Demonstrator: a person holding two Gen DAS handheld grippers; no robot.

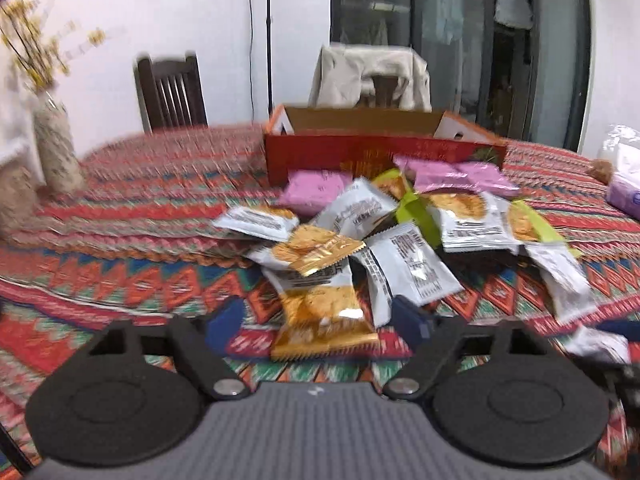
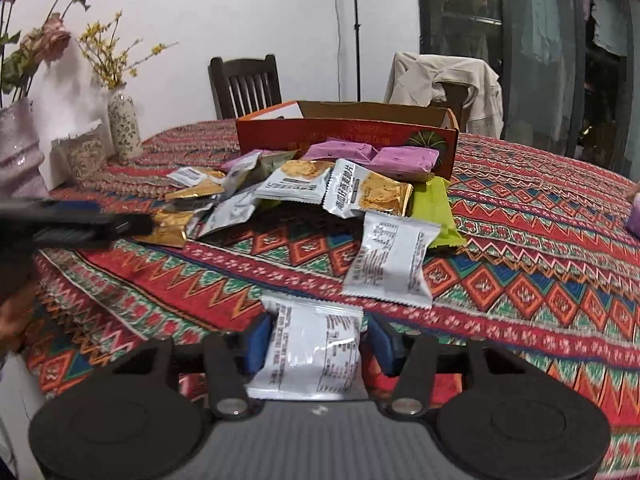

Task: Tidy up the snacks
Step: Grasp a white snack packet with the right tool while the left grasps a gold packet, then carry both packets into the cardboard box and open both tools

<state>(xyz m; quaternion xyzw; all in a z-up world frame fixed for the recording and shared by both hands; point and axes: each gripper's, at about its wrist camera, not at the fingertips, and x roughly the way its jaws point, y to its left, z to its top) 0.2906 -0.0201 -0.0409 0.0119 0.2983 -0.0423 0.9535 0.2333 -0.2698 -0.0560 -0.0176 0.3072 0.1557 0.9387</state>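
Snack packets [image 2: 320, 192] sit in a loose pile mid-table on the patterned tablecloth [image 2: 540, 240], just in front of the open red cardboard box [image 2: 348, 140]; both views show the pile, pink packets [image 2: 404, 160] nearest the box, white-and-gold ones in front, a green one [image 2: 434, 208] at the right edge. Only the right wrist view shows a grip: right gripper [image 2: 318, 342] has a white packet [image 2: 312, 348] between its blue pads, pads at both packet edges, contact looks made but not certain on the right side. Only the left wrist view shows the left gripper [image 1: 320, 320]: fingers apart, a gold packet [image 1: 324, 320] lying between them on the cloth, pads not touching it; frame is motion-blurred. The left gripper also shows as a dark blurred shape [image 2: 80, 222] at the left edge of the right view, by the pile's left end. Room, left to right: vases with pink and yellow flowers [image 2: 120, 120] on the table's far left, white wall, dark wooden chair [image 2: 246, 84], thin black stand against the wall, second chair draped with a beige jacket [image 2: 448, 84], glass doors with clothes hanging behind. At far right of the left view, a white bag and a purple pack [image 1: 624, 196] lie on the cloth, well apart from the pile.
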